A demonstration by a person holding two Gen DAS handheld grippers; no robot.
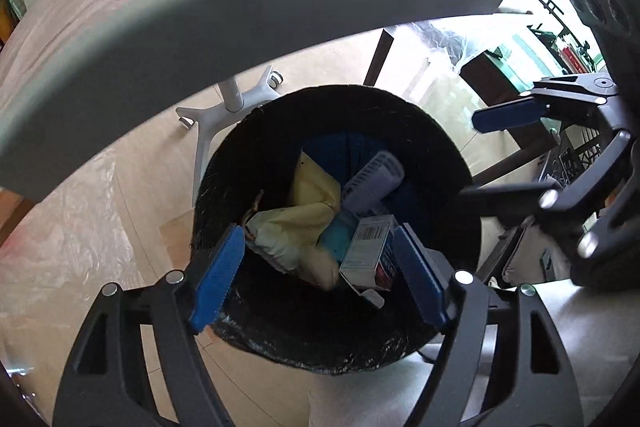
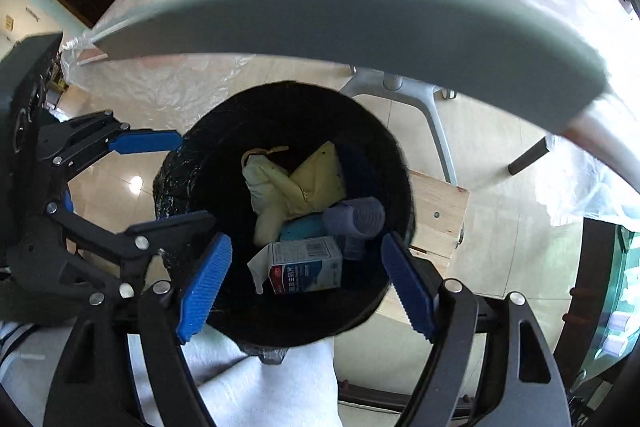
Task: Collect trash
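A round bin with a black liner (image 1: 436, 163) stands on the floor under the table edge; it also shows in the right wrist view (image 2: 224, 131). Inside lie a yellow crumpled bag (image 1: 308, 211) (image 2: 304, 179), a white and blue carton (image 1: 368, 247) (image 2: 308, 263), a pale purple ribbed item (image 1: 372, 179) (image 2: 356, 215) and a teal piece (image 1: 338, 235) (image 2: 300, 229). My left gripper (image 1: 318, 279) is open and empty above the bin's near side. My right gripper (image 2: 306, 283) is open and empty above the bin too. Each gripper shows in the other's view, the right (image 1: 476, 157) and the left (image 2: 192, 179).
The grey table edge (image 1: 248, 11) (image 2: 360, 23) hangs over the far side of the bin. A white table base with castors (image 1: 224, 107) (image 2: 404, 83) stands behind the bin. A wooden box (image 2: 440, 215) sits right of the bin. Plastic sheeting (image 1: 60, 227) lies on the floor.
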